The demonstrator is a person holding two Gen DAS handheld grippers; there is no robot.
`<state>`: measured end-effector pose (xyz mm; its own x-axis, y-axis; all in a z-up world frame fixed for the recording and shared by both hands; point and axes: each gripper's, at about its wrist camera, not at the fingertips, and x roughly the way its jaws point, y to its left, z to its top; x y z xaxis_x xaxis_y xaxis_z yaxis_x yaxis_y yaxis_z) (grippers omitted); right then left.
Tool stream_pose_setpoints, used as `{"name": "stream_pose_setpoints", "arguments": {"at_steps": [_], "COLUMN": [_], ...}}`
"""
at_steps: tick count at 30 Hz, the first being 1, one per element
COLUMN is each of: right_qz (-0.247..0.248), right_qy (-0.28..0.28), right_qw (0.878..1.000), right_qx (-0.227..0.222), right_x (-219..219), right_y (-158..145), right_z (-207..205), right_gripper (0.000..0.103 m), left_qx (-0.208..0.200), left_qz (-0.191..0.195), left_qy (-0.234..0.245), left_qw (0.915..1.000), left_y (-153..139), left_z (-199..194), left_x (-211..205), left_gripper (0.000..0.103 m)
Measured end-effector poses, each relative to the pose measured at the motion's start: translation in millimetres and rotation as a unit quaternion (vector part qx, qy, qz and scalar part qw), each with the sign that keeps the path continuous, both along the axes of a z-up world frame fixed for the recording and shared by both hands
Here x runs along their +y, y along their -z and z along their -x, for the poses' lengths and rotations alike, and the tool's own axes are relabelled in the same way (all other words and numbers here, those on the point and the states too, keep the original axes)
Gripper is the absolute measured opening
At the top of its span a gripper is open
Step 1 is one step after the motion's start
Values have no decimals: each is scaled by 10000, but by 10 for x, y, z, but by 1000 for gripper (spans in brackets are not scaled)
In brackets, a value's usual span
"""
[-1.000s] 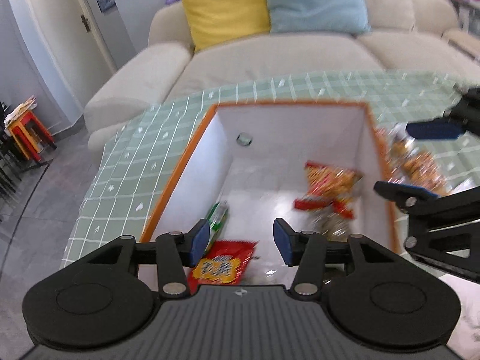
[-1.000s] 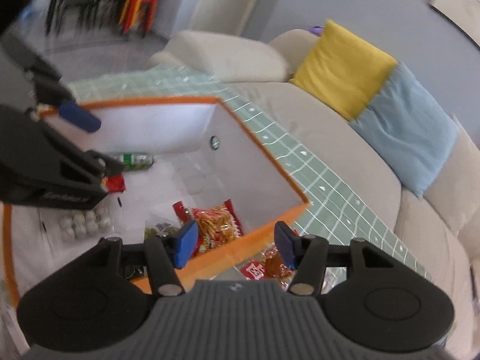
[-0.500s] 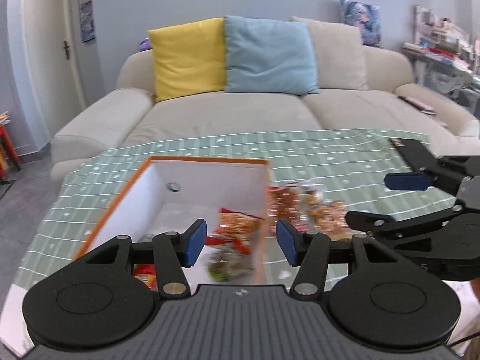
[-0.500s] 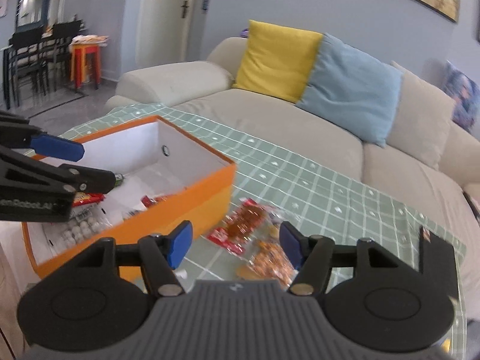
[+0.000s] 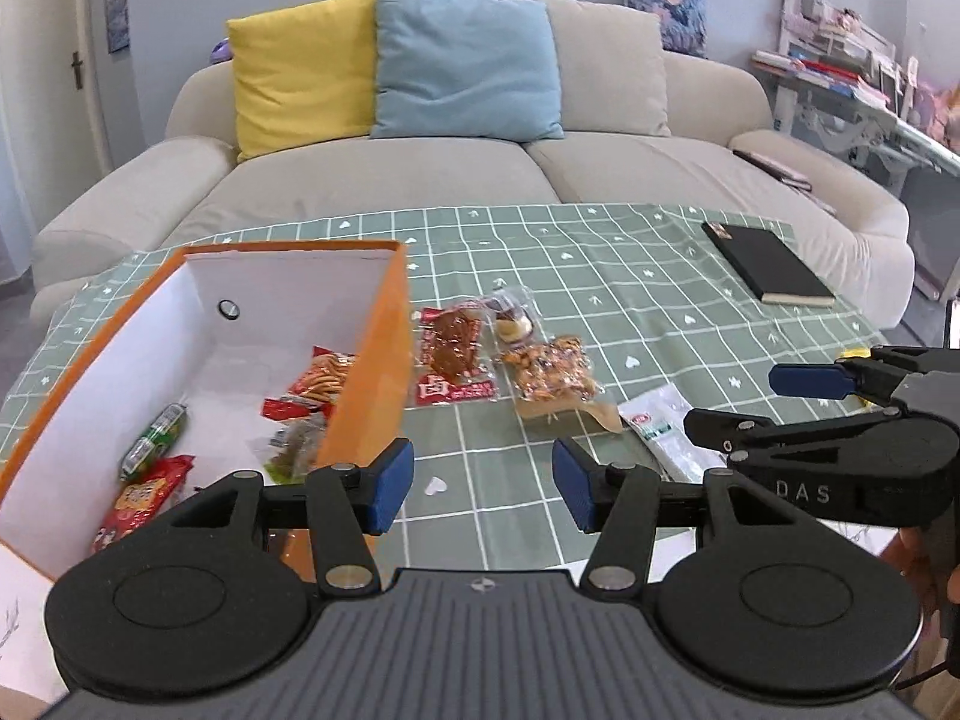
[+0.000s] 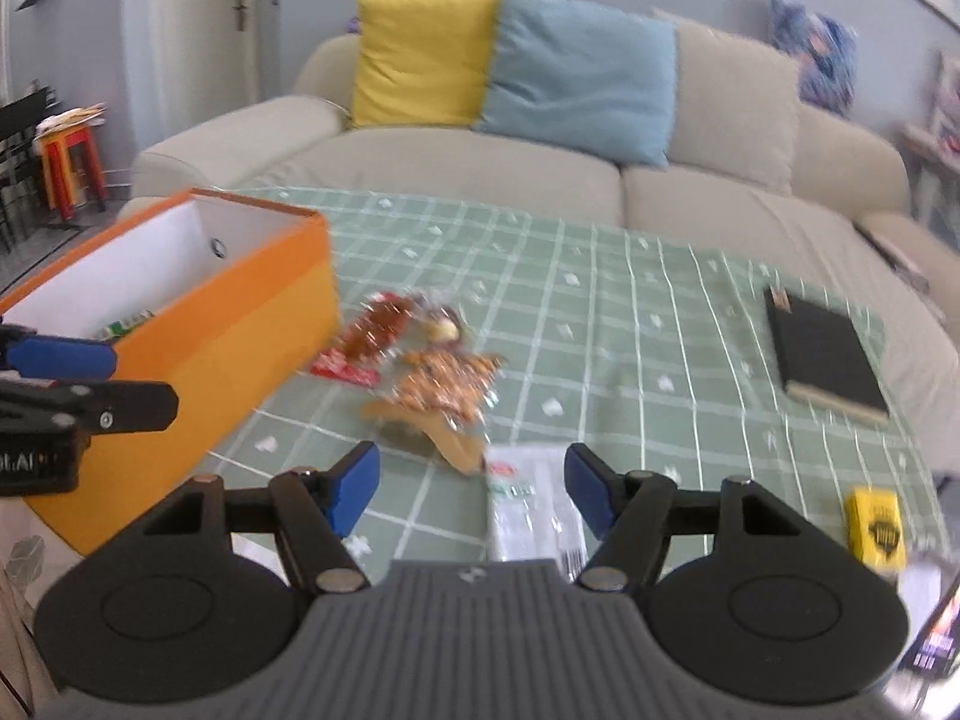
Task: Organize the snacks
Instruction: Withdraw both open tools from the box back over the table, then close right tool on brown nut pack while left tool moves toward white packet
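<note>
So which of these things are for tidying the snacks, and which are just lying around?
For the job:
- orange cardboard box with white inside
- red-labelled packet of brown snack
- clear bag of golden crunchy bits
- small clear packet with a round cake
- white flat sachet

Just lying about:
- black hardcover notebook
- small yellow box
- sofa cushions

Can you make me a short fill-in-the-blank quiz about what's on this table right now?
1. The box is orange outside and ____ inside.
2. The notebook lying on the checked cloth is ____ in colour.
3. On the sofa, the yellow cushion sits beside a ____ one.
4. The left tongs and right tongs both hold ____.

Missing words: white; black; blue; nothing
</note>
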<state>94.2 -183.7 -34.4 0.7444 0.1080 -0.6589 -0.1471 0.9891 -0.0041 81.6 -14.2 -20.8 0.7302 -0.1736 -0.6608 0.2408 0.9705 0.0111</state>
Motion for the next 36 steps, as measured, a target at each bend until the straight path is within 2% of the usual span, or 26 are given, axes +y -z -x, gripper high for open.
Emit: {"name": "stream_pose_setpoints", "arguments": {"at_steps": [3,7,10,12,14,18,22,23,25,29,32,36], "right_qz": [-219,-111,-256,-375,-352,-251,-371,-447,-520,-709,-928,-928], "right_qy": [231,451,595,644,683,502,255,188,184,250,297,367], "right_qw": [9992,9979,9955,9941,9939,9948,9945,9938,9929,9914,9892,9886], "right_qx": [241,452,686,782,789,846,943,999,1058,1067,1097,1132], "right_x": [-100,-148,-213,-250,-250,-203,-182,-183,-183,-188,-168,-93], "right_y": [97,236,322,371,407,492,516,514,513,530,564,647], "right_z": [-24,-79,-166,-231,-281,-424,-581,-631,-738,-956,-1091,-1262], "right_gripper": [66,72,73,73,73,73,73,73,70,71,76,86], "left_qx": [74,176,254,320,371,446,434,426,418,502,549,681], "left_qz": [29,18,95,163,219,44,-127,-154,-179,-329,-499,-493], "left_qy": [41,20,-20,-46,9,49,231,273,207,6,-126,-196], "left_qw": [10000,9998,9996,9993,9991,9990,9987,9986,9987,9982,9972,9963], "left_y": [113,234,313,359,404,476,523,537,568,617,643,706], "left_z": [-32,-111,-175,-222,-278,-389,-500,-539,-619,-753,-824,-912], "left_x": [-76,-135,-159,-164,-171,-219,-283,-307,-327,-342,-369,-390], "left_gripper": [63,63,64,73,74,74,74,71,70,70,70,70]}}
